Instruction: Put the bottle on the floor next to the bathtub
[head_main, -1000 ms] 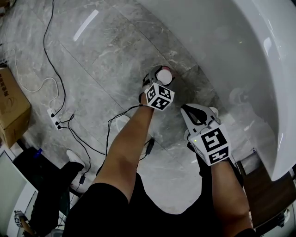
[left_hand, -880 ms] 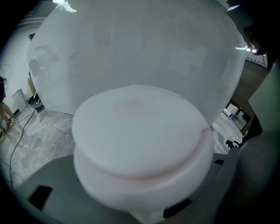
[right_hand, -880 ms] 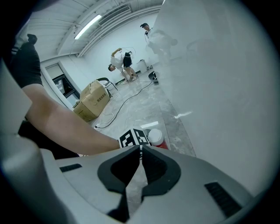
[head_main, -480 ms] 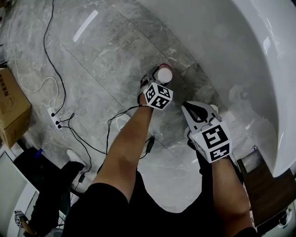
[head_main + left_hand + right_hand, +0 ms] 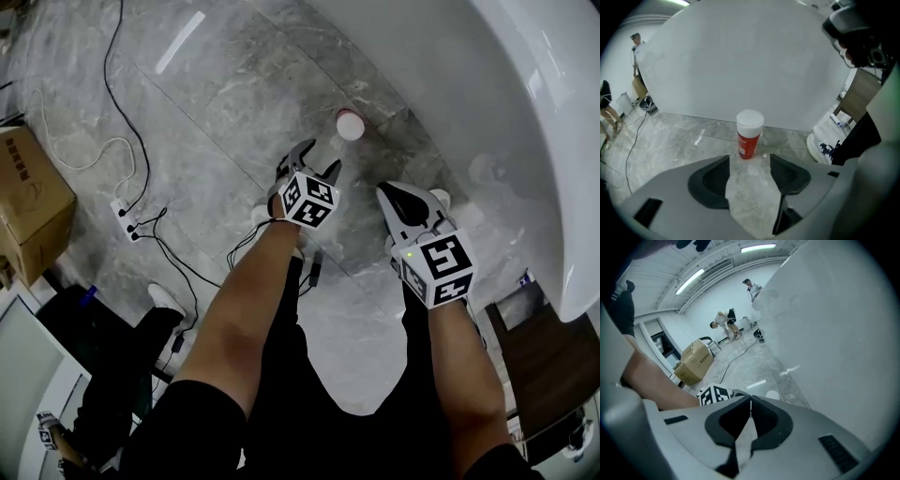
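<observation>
While the red plastic bottle with a white cap [image 5: 350,124] is standing upright on the grey marble floor [image 5: 234,103] just beside the white bathtub [image 5: 450,84], I am holding my left gripper [image 5: 319,157] released behind it, its 2 jaws having just been closing slightly on nothing; my right gripper [image 5: 408,202] is hanging clenched, empty.

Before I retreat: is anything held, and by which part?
Nothing. Left gripper open, jaws just narrowing slightly, empty; bottle stands free on the floor. Right gripper shut, empty.
</observation>
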